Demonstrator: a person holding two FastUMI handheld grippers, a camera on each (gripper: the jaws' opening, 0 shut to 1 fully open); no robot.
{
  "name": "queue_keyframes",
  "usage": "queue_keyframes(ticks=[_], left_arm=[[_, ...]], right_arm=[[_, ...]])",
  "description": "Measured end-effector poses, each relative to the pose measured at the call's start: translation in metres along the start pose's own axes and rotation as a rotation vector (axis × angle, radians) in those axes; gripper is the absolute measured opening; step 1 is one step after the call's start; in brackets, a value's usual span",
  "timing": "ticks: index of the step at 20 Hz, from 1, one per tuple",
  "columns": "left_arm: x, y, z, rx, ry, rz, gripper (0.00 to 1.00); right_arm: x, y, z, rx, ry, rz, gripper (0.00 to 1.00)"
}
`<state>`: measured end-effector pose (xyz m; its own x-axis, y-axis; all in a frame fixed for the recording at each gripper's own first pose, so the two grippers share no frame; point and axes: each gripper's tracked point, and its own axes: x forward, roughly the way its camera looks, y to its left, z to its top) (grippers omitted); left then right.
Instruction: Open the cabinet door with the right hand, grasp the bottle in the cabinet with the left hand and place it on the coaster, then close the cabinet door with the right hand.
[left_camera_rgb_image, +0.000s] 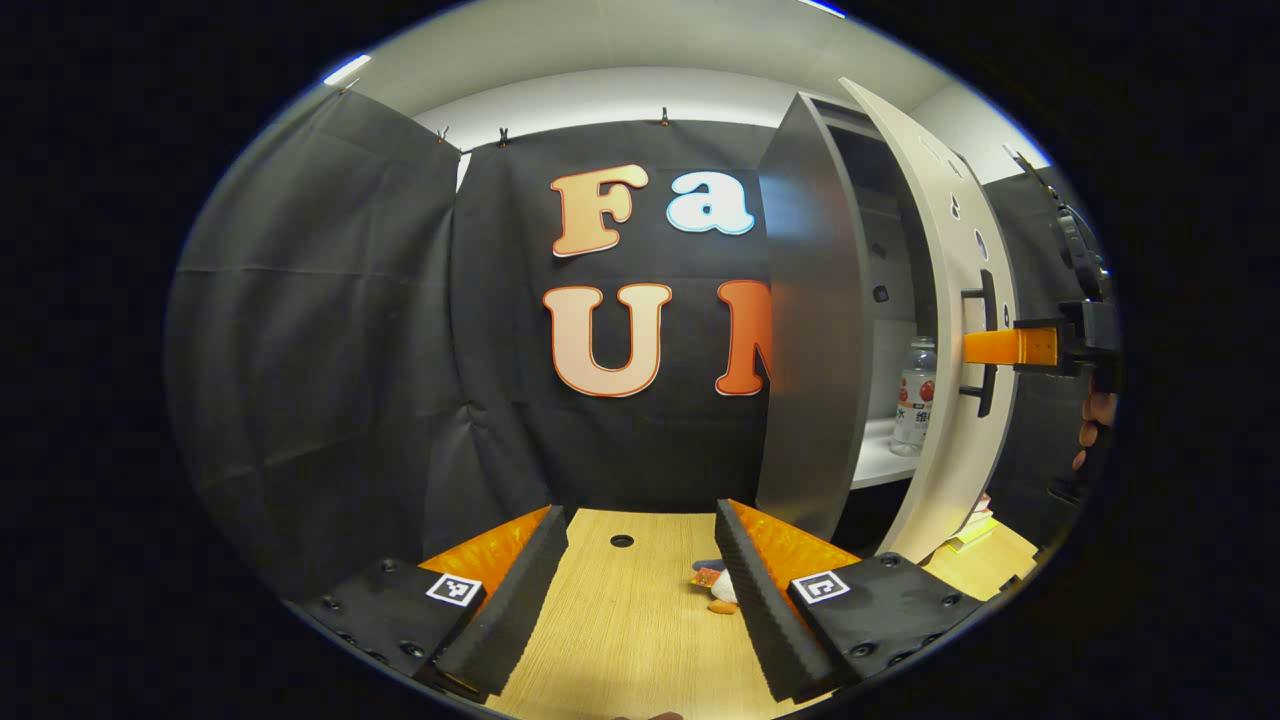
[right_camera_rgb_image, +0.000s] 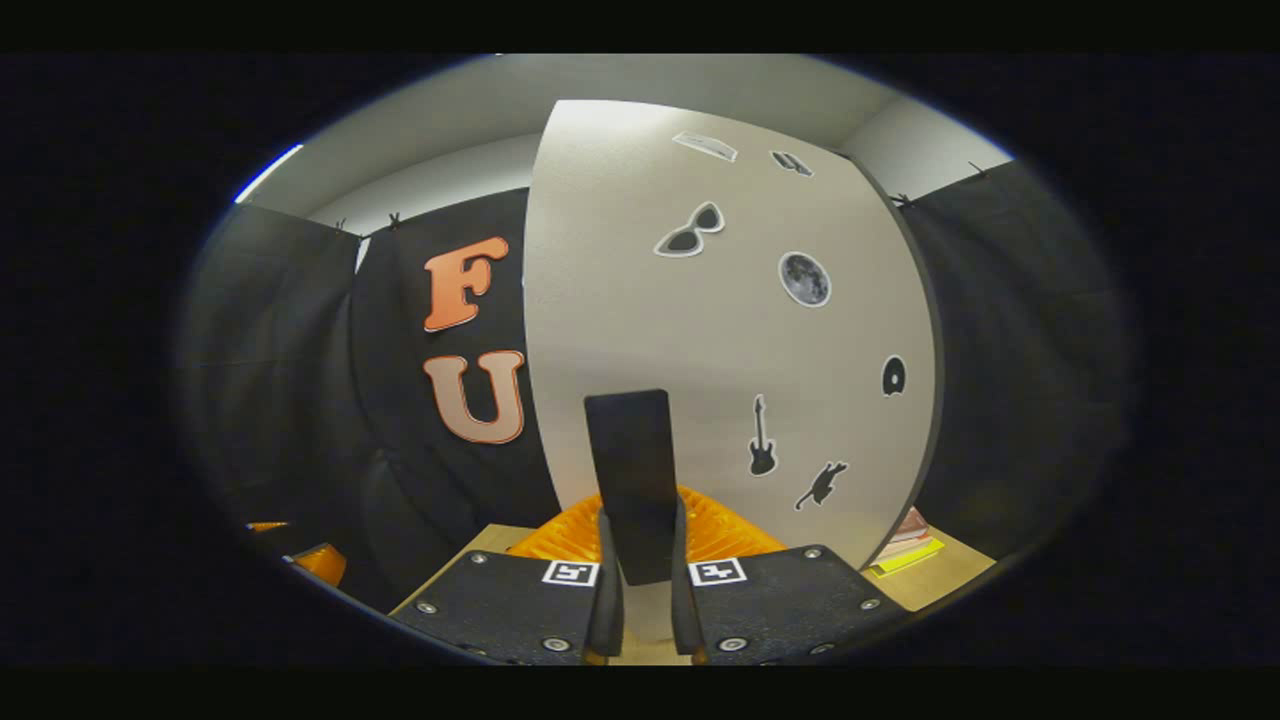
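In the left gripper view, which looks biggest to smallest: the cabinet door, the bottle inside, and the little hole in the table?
1. cabinet door, by far the largest.
2. bottle.
3. hole in the table, smallest, though nearer the camera.

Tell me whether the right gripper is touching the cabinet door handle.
Touching. In the right gripper view the right gripper has both fingers closed against the sides of the door handle; the left gripper view shows it at the handle too.

Black cloth (left_camera_rgb_image: 330, 330) hangs clipped on the booth walls, white wall and ceiling (left_camera_rgb_image: 620, 45) above. Ceiling light strip (left_camera_rgb_image: 346, 69) lit. Wooden table (left_camera_rgb_image: 630, 620) with a cable hole (left_camera_rgb_image: 621, 541).
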<state>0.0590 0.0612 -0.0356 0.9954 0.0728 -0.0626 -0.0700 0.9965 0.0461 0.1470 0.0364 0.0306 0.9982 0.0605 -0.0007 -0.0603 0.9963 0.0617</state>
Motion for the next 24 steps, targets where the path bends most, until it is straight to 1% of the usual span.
queue_keyframes(ticks=[1, 2, 3, 4, 5, 6, 7, 8, 9, 10, 11, 12, 14, 15, 16, 17, 18, 20, 22, 23, 24], left_arm=[[-0.012, -0.004, 0.003, 0.003, -0.006, 0.004, 0.94], [-0.022, -0.010, 0.005, 0.006, -0.010, 0.003, 0.94], [-0.031, -0.014, 0.007, 0.013, -0.011, 0.007, 0.97], [-0.042, -0.019, 0.009, 0.019, -0.013, 0.012, 0.94], [-0.053, -0.025, 0.013, 0.022, -0.019, 0.017, 0.97], [-0.062, -0.029, 0.014, 0.026, -0.021, 0.018, 0.94], [-0.070, -0.036, 0.014, 0.032, -0.016, 0.017, 0.94], [-0.078, -0.043, 0.012, 0.039, -0.011, 0.017, 0.94], [-0.086, -0.048, 0.013, 0.043, -0.013, 0.019, 0.94], [-0.095, -0.054, 0.015, 0.045, -0.018, 0.018, 0.94], [-0.101, -0.060, 0.017, 0.047, -0.024, 0.018, 0.97], [-0.106, -0.067, 0.018, 0.048, -0.028, 0.016, 0.94], [-0.117, -0.081, 0.017, 0.045, -0.031, 0.011, 0.94], [-0.122, -0.089, 0.017, 0.043, -0.031, 0.009, 0.94], [-0.125, -0.094, 0.016, 0.043, -0.029, 0.006, 0.99], [-0.129, -0.102, 0.013, 0.048, -0.023, 0.001, 0.99], [-0.132, -0.107, 0.010, 0.049, -0.018, 0.002, 0.97], [-0.138, -0.123, 0.004, 0.039, -0.006, -0.008, 0.97], [-0.141, -0.137, 0.003, 0.031, -0.006, -0.020, 0.97], [-0.142, -0.144, 0.003, 0.030, -0.004, -0.025, 0.98], [-0.143, -0.150, 0.003, 0.029, -0.004, -0.030, 0.99]], right_arm=[[-0.013, -0.004, 0.000, 0.003, 0.001, -0.001, 0.21], [-0.026, -0.011, 0.001, 0.016, 0.000, -0.002, 0.22], [-0.037, -0.020, 0.001, 0.027, 0.001, -0.002, 0.19], [-0.048, -0.026, 0.000, 0.023, 0.002, 0.000, 0.21], [-0.058, -0.033, 0.001, 0.017, -0.001, 0.000, 0.19], [-0.066, -0.039, 0.000, 0.020, 0.005, 0.002, 0.18], [-0.073, -0.046, 0.001, 0.033, 0.002, 0.004, 0.18], [-0.083, -0.055, 0.001, 0.041, -0.002, 0.010, 0.16], [-0.092, -0.062, 0.001, 0.046, -0.008, 0.013, 0.18], [-0.095, -0.064, 0.002, 0.047, -0.008, 0.013, 0.18], [-0.092, -0.064, 0.003, 0.042, -0.011, 0.012, 0.18], [-0.094, -0.067, 0.004, 0.037, -0.009, 0.013, 0.21], [-0.105, -0.082, 0.007, 0.044, -0.005, 0.007, 0.18], [-0.114, -0.093, 0.008, 0.041, -0.011, 0.002, 0.16], [-0.120, -0.103, 0.009, 0.041, -0.016, -0.005, 0.18], [-0.132, -0.118, 0.008, 0.038, -0.020, -0.013, 0.20], [-0.142, -0.131, 0.008, 0.031, -0.023, -0.020, 0.18], [-0.160, -0.160, 0.007, 0.014, -0.023, -0.040, 0.15], [-0.174, -0.185, 0.010, 0.005, -0.029, -0.060, 0.20], [-0.178, -0.196, 0.010, 0.001, -0.029, -0.067, 0.17], [-0.184, -0.207, 0.011, -0.008, -0.037, -0.071, 0.17]])
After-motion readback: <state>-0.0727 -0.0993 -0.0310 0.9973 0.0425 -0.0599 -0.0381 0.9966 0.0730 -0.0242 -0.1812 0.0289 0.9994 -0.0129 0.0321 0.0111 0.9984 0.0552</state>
